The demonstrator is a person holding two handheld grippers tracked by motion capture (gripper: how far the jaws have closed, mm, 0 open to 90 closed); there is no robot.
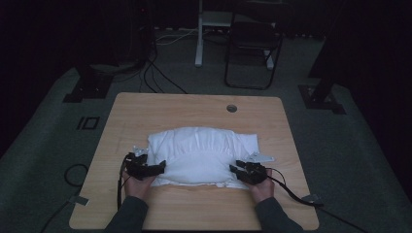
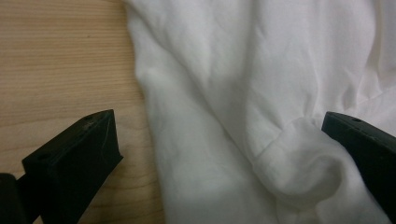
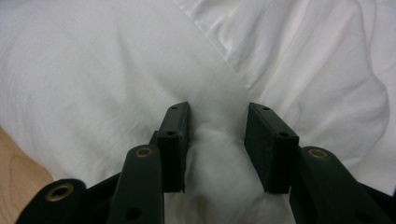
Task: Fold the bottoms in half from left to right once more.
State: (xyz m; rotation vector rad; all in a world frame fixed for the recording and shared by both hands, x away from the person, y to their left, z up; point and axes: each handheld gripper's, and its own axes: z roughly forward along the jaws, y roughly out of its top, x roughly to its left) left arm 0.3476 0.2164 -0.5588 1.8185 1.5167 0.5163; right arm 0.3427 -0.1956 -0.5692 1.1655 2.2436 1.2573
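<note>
White cloth bundle [image 1: 199, 155] lies mid-surface [image 1: 145, 111]; right tongs [image 3: 217, 140] pinch a fold at its right edge while left tongs [image 2: 219, 154] gape wide over its left edge, gripping nothing, so a one-sided pull would likely skew or drag it.

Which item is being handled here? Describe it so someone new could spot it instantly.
Start at the wooden table. On its near half, between the left gripper and the right gripper, lies a puffy white pillow. It is the one big soft thing there, far brighter than the dark room.
</note>
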